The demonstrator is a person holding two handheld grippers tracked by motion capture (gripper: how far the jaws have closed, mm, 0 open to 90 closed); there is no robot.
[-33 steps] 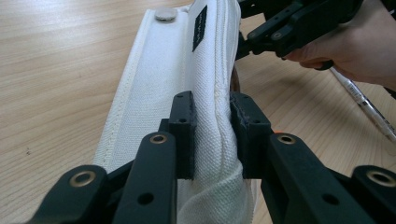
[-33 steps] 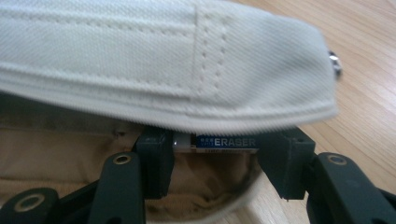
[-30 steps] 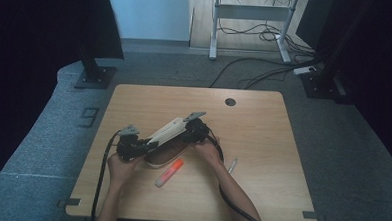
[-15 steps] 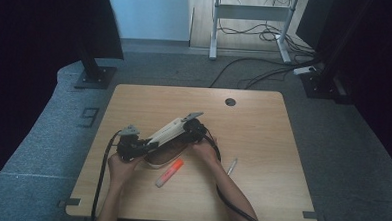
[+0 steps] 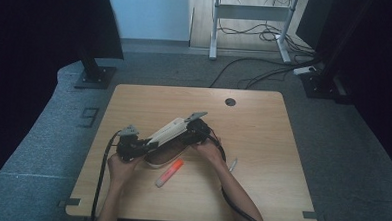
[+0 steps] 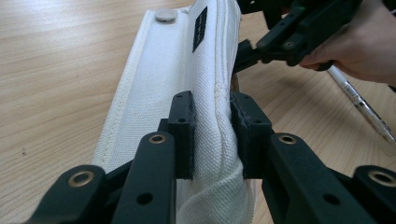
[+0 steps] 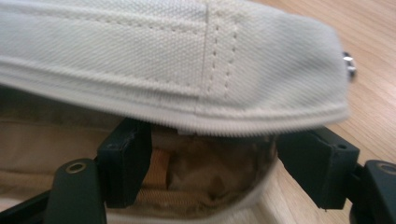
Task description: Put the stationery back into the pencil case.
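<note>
white canvas pouch between both grippers — mouth agape, contents indistinct

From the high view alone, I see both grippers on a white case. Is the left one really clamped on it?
Observer: Yes. In the left gripper view the left gripper has both pads pinching the white pencil case fabric.
Operator: And the right one?
Observer: The right gripper holds its jaws spread at the case's opening, one inside against the lining, one outside; the upper edge arches over them.
Operator: Anything beside the orange highlighter?
Observer: A clear pen lies on the table behind the right hand.
</note>
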